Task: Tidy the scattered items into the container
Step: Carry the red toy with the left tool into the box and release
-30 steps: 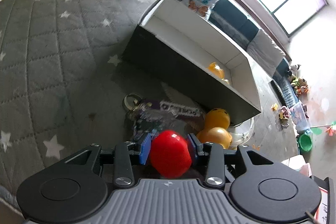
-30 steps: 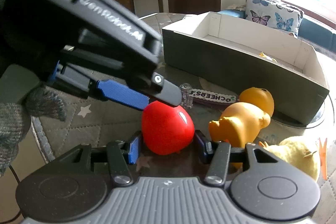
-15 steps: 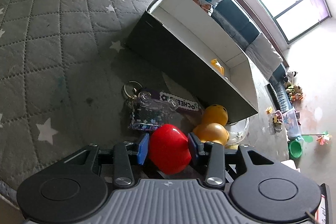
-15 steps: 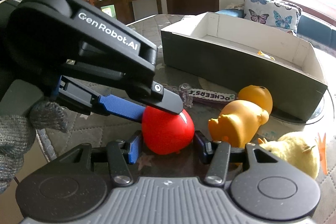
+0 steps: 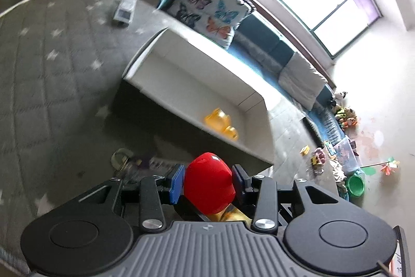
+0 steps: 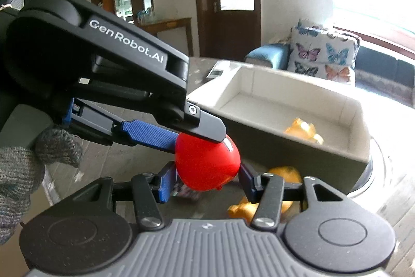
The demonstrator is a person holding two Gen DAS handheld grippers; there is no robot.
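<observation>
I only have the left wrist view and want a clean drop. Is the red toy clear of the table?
Observer: The right wrist view suggests yes. The red toy hangs above the table, clamped from above and below by the left gripper.
Operator: What is outside the box?
Observer: At least two orange toys, one near the front wall of the box, another closer to the camera.
Operator: Where is the right gripper?
Observer: The right gripper sits just under the red toy, with a finger on either side. I cannot tell whether they touch it.
</observation>
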